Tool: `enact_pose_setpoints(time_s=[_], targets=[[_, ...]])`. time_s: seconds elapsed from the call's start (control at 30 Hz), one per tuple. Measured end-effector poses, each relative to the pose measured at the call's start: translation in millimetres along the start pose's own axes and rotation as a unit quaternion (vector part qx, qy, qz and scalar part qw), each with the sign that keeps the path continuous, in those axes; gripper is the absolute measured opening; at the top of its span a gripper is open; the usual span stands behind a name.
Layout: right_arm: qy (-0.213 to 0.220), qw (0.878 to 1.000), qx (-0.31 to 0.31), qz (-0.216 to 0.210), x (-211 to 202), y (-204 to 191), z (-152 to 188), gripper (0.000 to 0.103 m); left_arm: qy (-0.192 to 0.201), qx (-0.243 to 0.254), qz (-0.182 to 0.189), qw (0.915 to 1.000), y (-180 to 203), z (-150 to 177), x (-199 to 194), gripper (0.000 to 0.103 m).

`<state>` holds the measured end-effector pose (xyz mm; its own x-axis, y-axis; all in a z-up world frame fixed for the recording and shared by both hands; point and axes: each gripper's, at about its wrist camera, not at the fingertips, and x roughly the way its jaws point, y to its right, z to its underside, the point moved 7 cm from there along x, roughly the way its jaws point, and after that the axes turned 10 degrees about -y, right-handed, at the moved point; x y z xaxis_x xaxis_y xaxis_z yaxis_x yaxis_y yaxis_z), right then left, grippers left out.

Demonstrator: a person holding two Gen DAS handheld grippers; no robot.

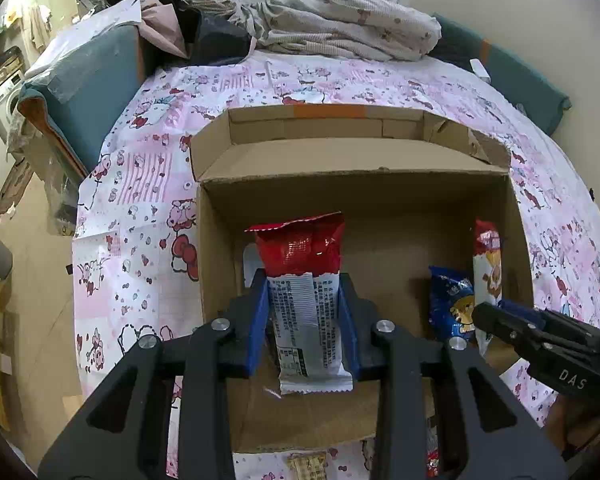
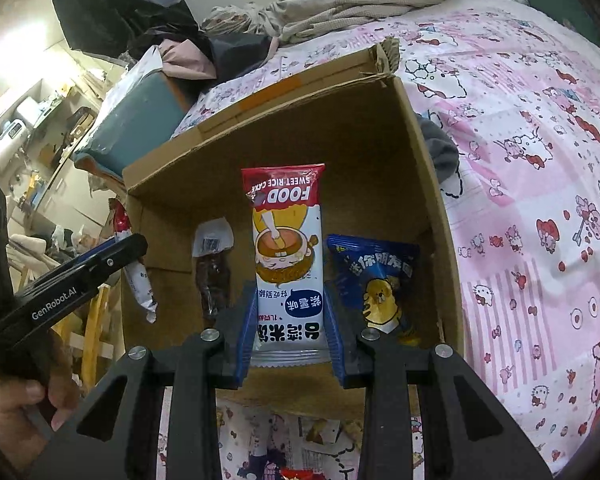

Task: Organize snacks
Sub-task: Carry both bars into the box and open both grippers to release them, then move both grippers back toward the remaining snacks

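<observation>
Two grippers (image 1: 306, 320) (image 2: 288, 332) gripping packets (image 1: 306, 300) (image 2: 286, 264) (print opposite)

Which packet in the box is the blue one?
The blue packet with the yellow cartoon character, at the cardboard box's right side beside the right gripper. Both gripped rice-cake packets are red and white.

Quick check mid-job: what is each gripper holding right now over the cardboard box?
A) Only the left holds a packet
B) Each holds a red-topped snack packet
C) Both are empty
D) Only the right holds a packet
B: the left gripper is shut on a red-topped packet showing its back, and the right gripper on a rice cake packet, both over the cardboard box.
</observation>
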<state>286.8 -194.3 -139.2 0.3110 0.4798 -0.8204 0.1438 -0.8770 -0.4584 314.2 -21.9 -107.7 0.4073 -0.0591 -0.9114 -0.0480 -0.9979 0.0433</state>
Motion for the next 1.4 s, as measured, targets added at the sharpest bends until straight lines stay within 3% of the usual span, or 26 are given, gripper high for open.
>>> enact_pose_setpoints(time_s=[0.13,0.23,0.4,0.43,0.53,0.57,0.83,1.03,1.17,1.27,1.4], targets=[[0.007,1.0,0.0,-0.006,-3,-1,0,0.033,-0.01,-0.013,0.007,0.9998,-1,3,2,0.073],[0.011,1.0,0.003,-0.009,-5,-1,-2,0.034,0.0,-0.027,0.005,0.9996,-3,3,-3,0.088],[0.028,1.0,0.002,0.004,-11,1,-4,0.037,0.008,-0.028,0.008,0.9995,-4,4,-8,0.088],[0.033,0.999,0.0,0.01,-12,2,-5,0.041,0.011,-0.029,0.009,0.9995,-5,4,-9,0.088],[0.052,0.999,-0.002,0.005,-20,-1,-6,0.072,0.015,-0.032,0.009,0.9993,-7,3,-12,0.088],[0.061,0.998,-0.006,0.008,-23,-2,-7,0.075,0.015,-0.035,0.012,0.9992,-8,3,-12,0.088],[0.068,0.998,-0.013,0.002,-34,-8,-8,0.075,0.011,-0.035,0.013,0.9992,-6,7,-15,0.088],[0.072,0.997,-0.017,-0.001,-47,-13,-1,0.075,0.032,-0.023,0.002,0.9992,-3,17,-31,0.088],[0.069,0.997,-0.025,0.0,-55,-17,8,0.076,0.006,-0.045,0.02,0.9988,-9,29,-29,0.088],[0.076,0.996,-0.044,0.008,-64,-25,16,0.089,0.017,-0.052,0.026,0.9982,-13,39,-37,0.088],[0.076,0.995,-0.057,0.012,-72,-30,28,0.094,0.018,-0.058,0.015,0.998,-21,54,-46,0.088]])
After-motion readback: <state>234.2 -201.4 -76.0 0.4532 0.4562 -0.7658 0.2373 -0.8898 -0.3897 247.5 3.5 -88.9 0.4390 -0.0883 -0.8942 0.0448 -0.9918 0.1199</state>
